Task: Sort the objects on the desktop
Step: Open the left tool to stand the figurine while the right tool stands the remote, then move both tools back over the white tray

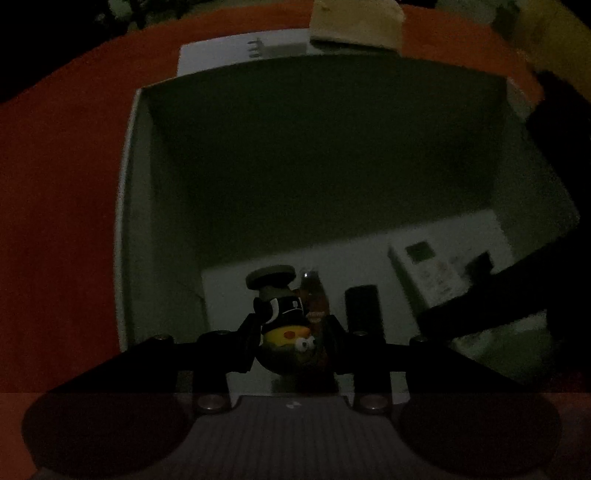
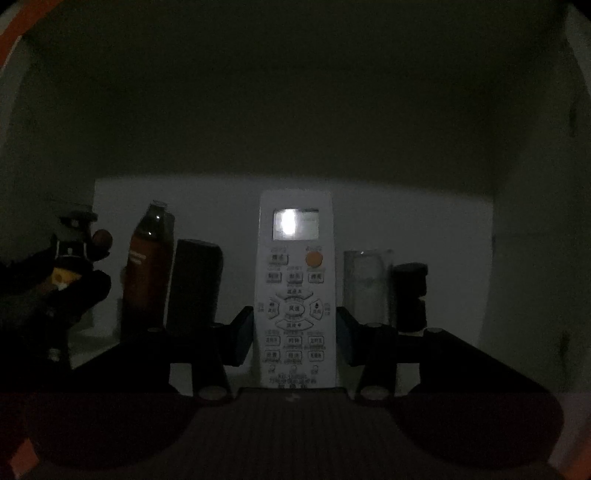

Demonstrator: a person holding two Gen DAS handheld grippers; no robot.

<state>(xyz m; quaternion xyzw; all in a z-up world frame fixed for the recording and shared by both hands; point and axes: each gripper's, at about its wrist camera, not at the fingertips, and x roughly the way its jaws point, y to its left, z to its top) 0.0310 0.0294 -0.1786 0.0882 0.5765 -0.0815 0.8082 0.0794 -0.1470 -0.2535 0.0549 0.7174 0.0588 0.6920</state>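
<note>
My left gripper [image 1: 291, 341] is shut on a yellow-faced toy figure [image 1: 286, 325] with a dark outfit and a flat round base, held low inside a white box [image 1: 127, 206]. The figure also shows at the left of the right wrist view [image 2: 70, 258]. My right gripper [image 2: 294, 332] has its blue-padded fingers [image 2: 242, 341] touching both sides of a white remote control [image 2: 294, 288] that lies on the box floor; they look shut on it. The right gripper's arm [image 1: 517, 295] reaches into the box from the right.
On the box floor lie a brown bottle [image 2: 149, 269], a black rectangular block [image 2: 194, 284], a clear glass [image 2: 365, 284] and a black object [image 2: 410, 295]. The box sits on an orange table [image 1: 55, 184]. A white sheet [image 1: 240, 51] and a tan object [image 1: 354, 26] lie beyond it.
</note>
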